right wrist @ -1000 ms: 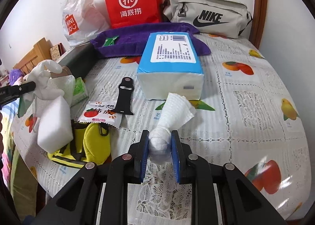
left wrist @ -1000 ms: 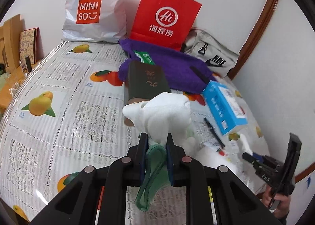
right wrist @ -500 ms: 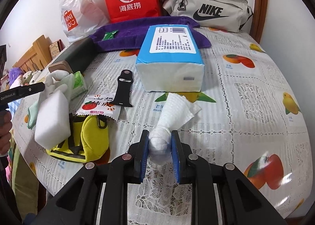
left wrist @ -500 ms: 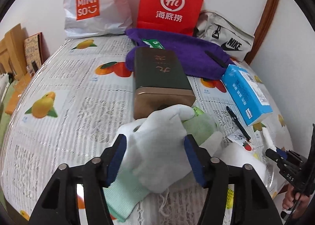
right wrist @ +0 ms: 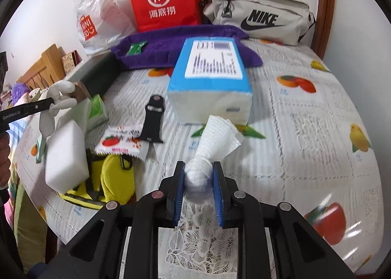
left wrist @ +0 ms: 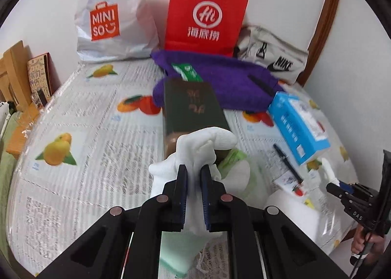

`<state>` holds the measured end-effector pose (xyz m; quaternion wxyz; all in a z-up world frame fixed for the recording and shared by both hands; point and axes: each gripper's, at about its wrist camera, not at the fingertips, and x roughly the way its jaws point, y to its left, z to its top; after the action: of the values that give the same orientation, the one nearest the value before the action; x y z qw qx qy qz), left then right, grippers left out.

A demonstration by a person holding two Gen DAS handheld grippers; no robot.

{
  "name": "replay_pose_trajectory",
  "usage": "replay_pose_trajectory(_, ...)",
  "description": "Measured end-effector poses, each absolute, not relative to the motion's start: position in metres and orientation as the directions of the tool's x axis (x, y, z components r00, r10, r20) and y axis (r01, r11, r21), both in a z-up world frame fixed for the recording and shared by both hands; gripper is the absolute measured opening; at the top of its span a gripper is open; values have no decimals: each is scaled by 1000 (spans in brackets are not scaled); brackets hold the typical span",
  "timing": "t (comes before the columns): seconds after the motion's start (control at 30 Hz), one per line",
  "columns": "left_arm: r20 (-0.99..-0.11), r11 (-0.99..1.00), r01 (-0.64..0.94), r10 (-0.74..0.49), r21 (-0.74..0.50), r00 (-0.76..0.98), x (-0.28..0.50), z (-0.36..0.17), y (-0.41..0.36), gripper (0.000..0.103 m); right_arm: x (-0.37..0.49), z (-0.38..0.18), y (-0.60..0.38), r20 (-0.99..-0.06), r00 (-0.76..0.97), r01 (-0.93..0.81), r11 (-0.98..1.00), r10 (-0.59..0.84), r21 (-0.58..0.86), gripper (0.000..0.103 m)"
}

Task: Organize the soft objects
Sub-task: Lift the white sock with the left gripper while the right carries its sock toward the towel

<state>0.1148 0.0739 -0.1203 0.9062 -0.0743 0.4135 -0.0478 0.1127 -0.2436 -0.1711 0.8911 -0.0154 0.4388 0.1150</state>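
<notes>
My left gripper is shut on a white knitted glove with a pale green cuff, held just above the table in front of a dark green box. The glove also shows in the right wrist view at the far left. My right gripper is shut on a twisted white paper towel, low over the tablecloth in front of a blue tissue pack. A white sponge block and a yellow pouch lie at the left.
A purple towel, red paper bag, white Miniso bag and grey Nike bag stand at the back by the wall. A black strap and snack packet lie mid-table. Table edge at left.
My left gripper opened over the glove half a second ago and has now shut on it again and lifted it slightly. My right gripper stays shut on the paper towel.
</notes>
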Motion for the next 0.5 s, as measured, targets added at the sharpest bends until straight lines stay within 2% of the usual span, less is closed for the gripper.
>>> replay_pose_trajectory(0.5,-685,977,22,-166,-214,709,123,-66,73,11,128,-100,-250,-713,644,-278,953,278,120,22)
